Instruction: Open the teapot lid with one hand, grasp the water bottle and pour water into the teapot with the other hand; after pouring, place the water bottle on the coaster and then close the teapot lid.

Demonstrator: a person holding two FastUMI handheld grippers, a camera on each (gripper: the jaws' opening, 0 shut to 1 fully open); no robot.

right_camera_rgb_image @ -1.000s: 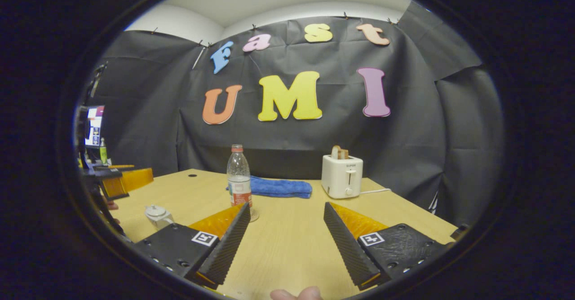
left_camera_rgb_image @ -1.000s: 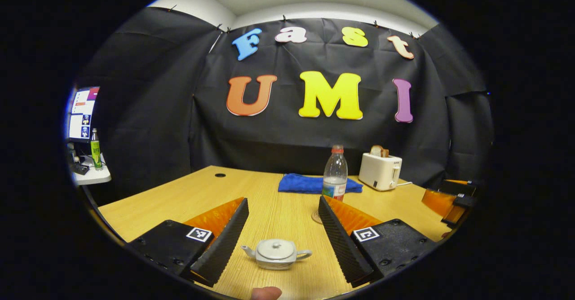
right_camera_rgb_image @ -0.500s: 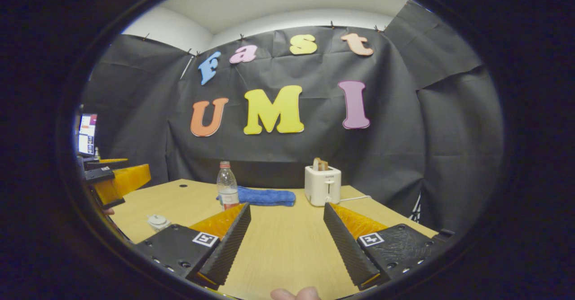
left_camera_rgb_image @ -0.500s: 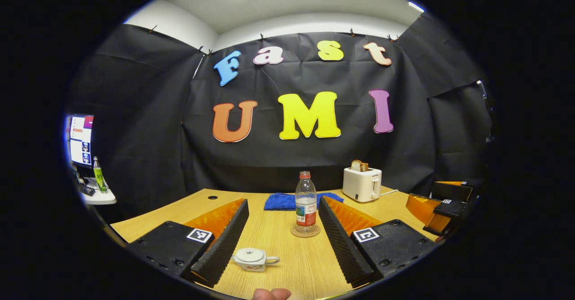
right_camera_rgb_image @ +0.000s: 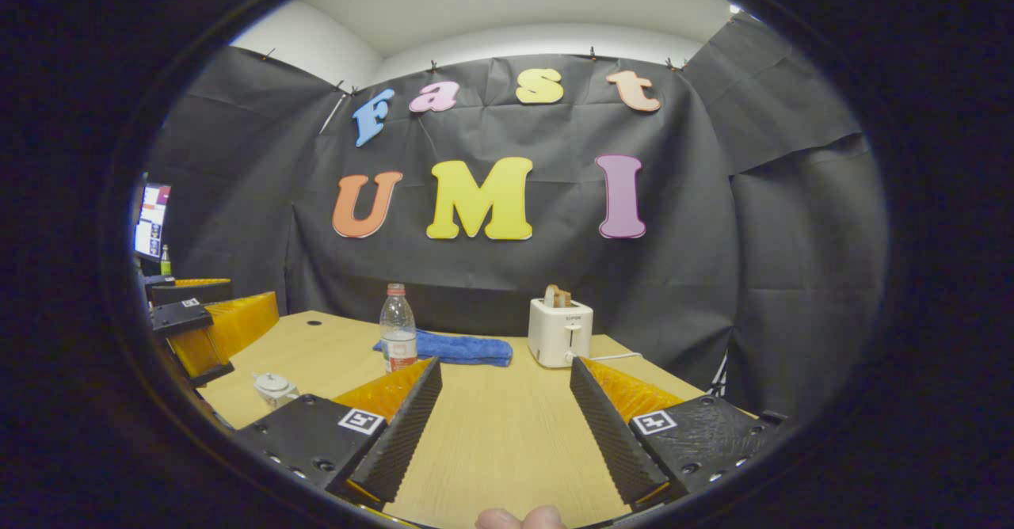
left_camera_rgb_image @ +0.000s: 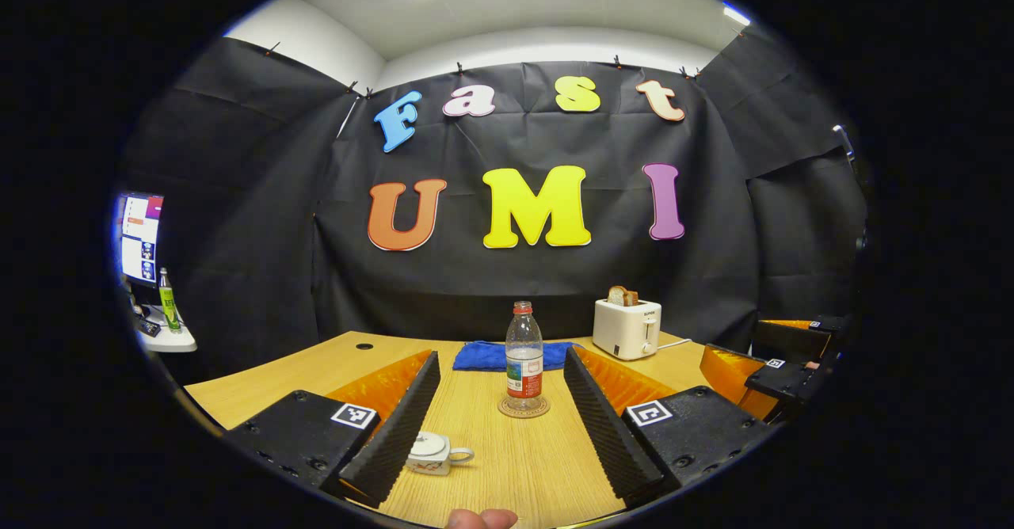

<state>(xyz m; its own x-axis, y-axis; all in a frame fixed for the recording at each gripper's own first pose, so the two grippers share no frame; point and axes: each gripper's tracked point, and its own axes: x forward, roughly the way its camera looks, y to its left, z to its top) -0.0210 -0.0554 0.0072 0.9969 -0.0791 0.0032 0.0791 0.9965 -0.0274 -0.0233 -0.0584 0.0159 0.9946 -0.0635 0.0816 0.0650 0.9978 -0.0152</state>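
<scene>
Centrally, on the pale wooden table point(left_camera_rgb_image: 333, 367) under a white ceiling, the water bottle point(left_camera_rgb_image: 524, 359) stands on its coaster point(left_camera_rgb_image: 524, 408), the teapot point(left_camera_rgb_image: 432, 454) lower left, both grippers point(left_camera_rgb_image: 499, 426) point(right_camera_rgb_image: 503, 426) spread wide, empty.

In the left gripper view, the left tool point(left_camera_rgb_image: 499, 426) fills the lower middle of the frame, its two fingers point(left_camera_rgb_image: 396, 426) spread wide and pointing up toward the frame's centre, nothing pressed between them. A fingertip point(left_camera_rgb_image: 481, 519) of the holding hand shows at the bottom edge. The right tool point(left_camera_rgb_image: 772, 371) appears at the right edge of the same view.

In the right gripper view, the right tool point(right_camera_rgb_image: 499, 426) sits at the lower middle, fingers point(right_camera_rgb_image: 400, 434) likewise wide apart and empty. Two fingertips point(right_camera_rgb_image: 519, 518) peek in at the bottom edge. The left tool point(right_camera_rgb_image: 206, 327) shows at the left edge, held above the surface point(right_camera_rgb_image: 491, 434).
</scene>
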